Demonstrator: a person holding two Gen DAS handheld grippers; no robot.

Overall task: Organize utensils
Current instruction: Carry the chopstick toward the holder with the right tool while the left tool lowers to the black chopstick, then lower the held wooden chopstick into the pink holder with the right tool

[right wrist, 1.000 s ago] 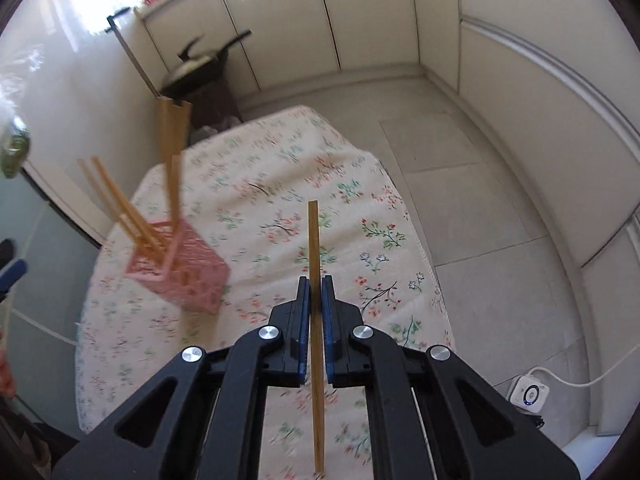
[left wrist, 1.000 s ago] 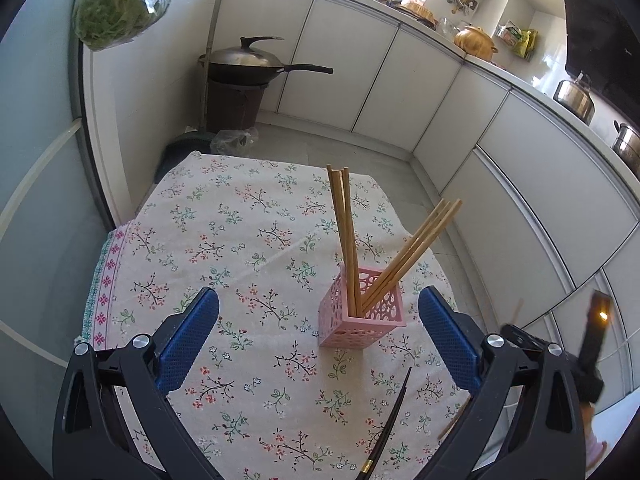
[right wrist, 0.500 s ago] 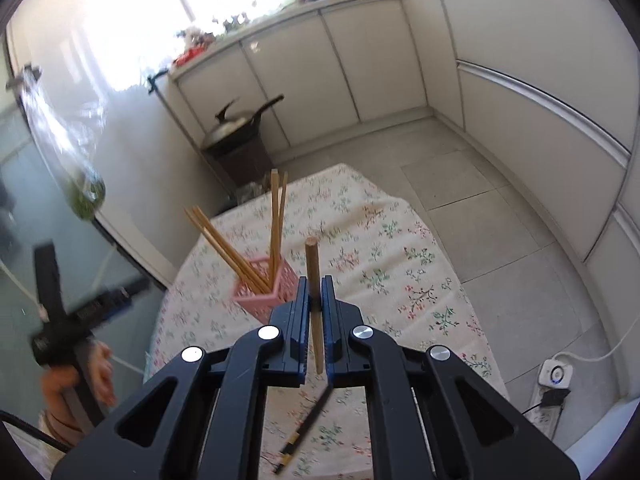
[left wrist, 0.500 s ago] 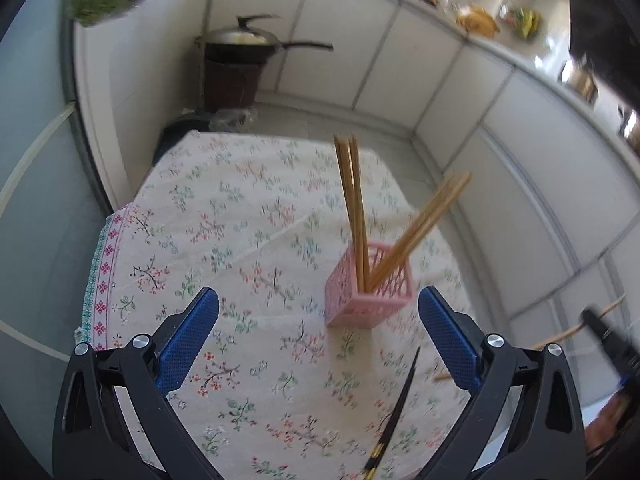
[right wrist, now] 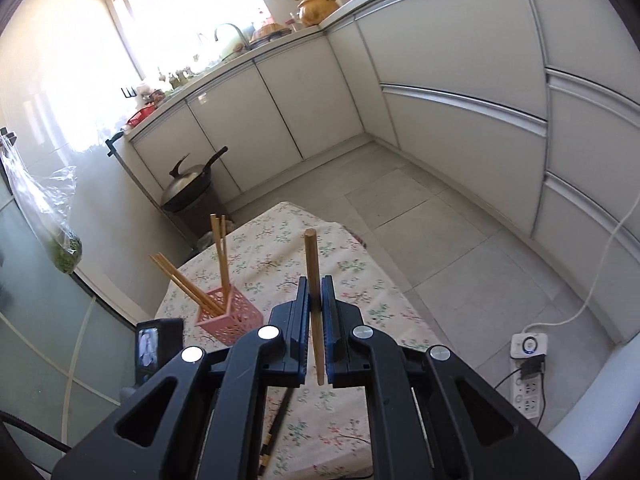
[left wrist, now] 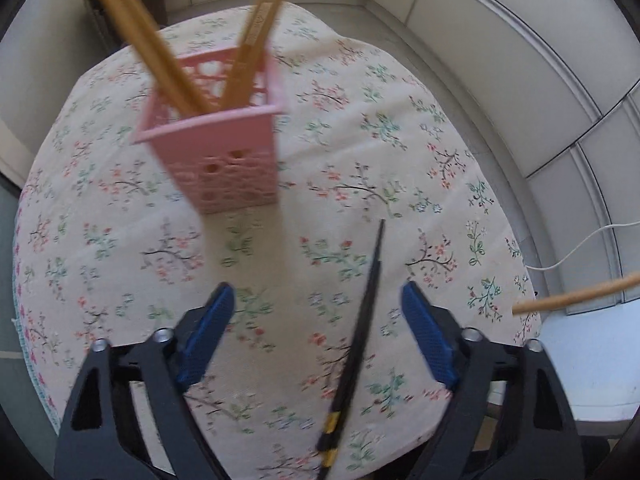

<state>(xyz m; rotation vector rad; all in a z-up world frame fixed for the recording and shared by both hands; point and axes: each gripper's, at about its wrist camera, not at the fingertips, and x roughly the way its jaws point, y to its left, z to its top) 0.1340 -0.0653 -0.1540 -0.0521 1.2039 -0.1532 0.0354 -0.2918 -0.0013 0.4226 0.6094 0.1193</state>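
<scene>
Our right hand-held gripper (right wrist: 316,320) pinches a wooden chopstick (right wrist: 313,280), raised above the bench (right wrist: 352,268) | our left hand-held gripper (left wrist: 316,320) hangs spread over a black chopstick (left wrist: 360,332) lying on the floral cloth | beyond, the pink holder (left wrist: 224,152) stands with wooden chopsticks (left wrist: 160,52) leaning inside.

A home kitchen: white cabinets (right wrist: 280,108), wok (right wrist: 192,182), clay pot (right wrist: 318,8) on the counter.
</scene>
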